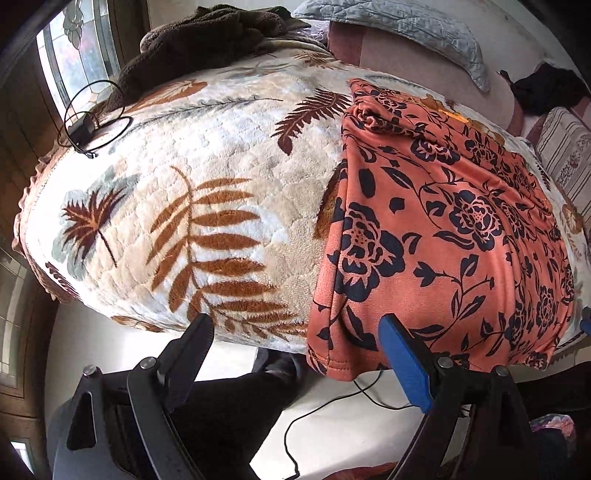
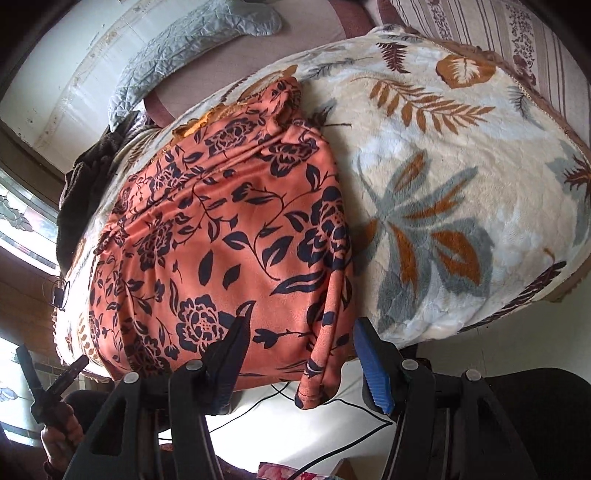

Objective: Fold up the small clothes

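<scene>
An orange garment with black flowers (image 1: pixel 443 229) lies folded lengthwise on a cream leaf-print blanket (image 1: pixel 207 177); its near hem hangs over the bed's front edge. It also shows in the right wrist view (image 2: pixel 229 236). My left gripper (image 1: pixel 295 332) is open at the garment's near left corner, holding nothing. My right gripper (image 2: pixel 299 332) is open with its fingers on either side of the garment's near right corner, which hangs down between them. The left gripper also shows at the far left of the right wrist view (image 2: pixel 51 362), open.
A black cable loop with a small box (image 1: pixel 88 122) lies at the blanket's far left. A dark brown towel (image 1: pixel 207 33) and a grey quilted pillow (image 1: pixel 402 29) lie at the back. Cables run over the pale floor (image 1: pixel 351 417) below the bed edge.
</scene>
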Motion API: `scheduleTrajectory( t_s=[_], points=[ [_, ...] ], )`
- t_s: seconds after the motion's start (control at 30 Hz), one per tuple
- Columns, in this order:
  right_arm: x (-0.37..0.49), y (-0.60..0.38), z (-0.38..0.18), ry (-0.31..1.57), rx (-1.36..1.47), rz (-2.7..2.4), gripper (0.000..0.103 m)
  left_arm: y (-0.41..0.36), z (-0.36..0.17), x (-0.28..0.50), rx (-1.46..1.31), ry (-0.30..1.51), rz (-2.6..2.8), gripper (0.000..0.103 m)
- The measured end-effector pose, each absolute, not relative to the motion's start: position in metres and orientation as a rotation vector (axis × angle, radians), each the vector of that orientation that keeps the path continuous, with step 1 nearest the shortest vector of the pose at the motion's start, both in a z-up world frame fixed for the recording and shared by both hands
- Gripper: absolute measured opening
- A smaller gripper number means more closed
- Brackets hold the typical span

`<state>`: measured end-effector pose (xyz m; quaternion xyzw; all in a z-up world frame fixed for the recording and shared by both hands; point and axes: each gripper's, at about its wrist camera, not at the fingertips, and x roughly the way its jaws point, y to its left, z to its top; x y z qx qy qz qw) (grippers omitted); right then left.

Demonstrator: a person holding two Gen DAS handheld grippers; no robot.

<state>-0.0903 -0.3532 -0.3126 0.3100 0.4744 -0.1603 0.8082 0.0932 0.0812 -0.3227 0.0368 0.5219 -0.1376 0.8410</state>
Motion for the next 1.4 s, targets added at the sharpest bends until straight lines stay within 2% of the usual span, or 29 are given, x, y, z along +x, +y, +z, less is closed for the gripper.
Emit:
scheduleTrajectory(
  t_s=[0.07,0.2,0.57,0.63,0.67,0.7,0.83,0.87,0.9,0.93,0.97,1.0,1.03,1.07,1.1,1.33,1.37,1.4],
  points=[
    [-0.088,-0.350,-0.316,1.030,0.654,-0.338,0.062,0.081,-0.328,0.095,0.046,1.124,-0.305,0.085],
    [-0.084,-0.346,-0.320,1.049,0.650,-0.327,0.062,0.067,-0.334,0.094,0.043,1.154,-0.397,0.055],
    [-0.089,-0.357,-0.362,1.135,0.752,-0.337,0.062,0.058,-0.350,0.104,-0.035,1.237,-0.499,0.054],
    [-0.086,-0.355,-0.372,1.157,0.763,-0.331,0.063,0.060,-0.352,0.102,-0.048,1.233,-0.520,0.041],
    [-0.083,-0.354,-0.377,1.168,0.760,-0.331,0.064,0.060,-0.353,0.103,-0.039,1.232,-0.507,0.030],
    [-0.080,-0.352,-0.382,1.177,0.756,-0.336,0.064,0.061,-0.353,0.103,-0.035,1.229,-0.499,0.026],
    [-0.075,-0.352,-0.400,1.164,0.779,-0.350,0.066,0.064,-0.355,0.108,-0.074,1.239,-0.509,0.027],
    [-0.077,-0.353,-0.402,1.151,0.789,-0.338,0.066,0.065,-0.356,0.109,-0.097,1.246,-0.519,0.036],
    [-0.079,-0.354,-0.403,1.137,0.804,-0.315,0.061,0.066,-0.356,0.109,-0.121,1.250,-0.536,0.043],
    [-0.082,-0.356,-0.403,1.113,0.835,-0.260,0.034,0.066,-0.355,0.109,-0.125,1.249,-0.542,0.044],
    [-0.083,-0.356,-0.399,1.093,0.861,-0.219,0.023,0.064,-0.355,0.108,-0.112,1.245,-0.541,0.044],
    [-0.083,-0.354,-0.394,1.096,0.836,-0.231,0.019,0.064,-0.355,0.106,-0.092,1.239,-0.536,0.040],
    [-0.083,-0.351,-0.388,1.100,0.795,-0.233,0.012,0.062,-0.354,0.105,-0.073,1.231,-0.519,0.034],
    [-0.084,-0.348,-0.380,1.087,0.766,-0.227,0.010,0.063,-0.353,0.105,-0.061,1.224,-0.503,0.018],
    [-0.086,-0.346,-0.371,1.058,0.764,-0.207,0.010,0.064,-0.352,0.106,-0.076,1.220,-0.508,0.009],
    [-0.101,-0.353,-0.301,0.818,0.810,-0.048,0.009,0.070,-0.333,0.102,-0.098,1.193,-0.567,0.009],
    [-0.101,-0.355,-0.299,0.815,0.818,-0.044,0.009,0.072,-0.335,0.105,-0.103,1.217,-0.547,0.020],
    [-0.101,-0.354,-0.301,0.823,0.816,-0.052,0.009,0.073,-0.339,0.107,-0.101,1.234,-0.518,0.040]
  ],
)
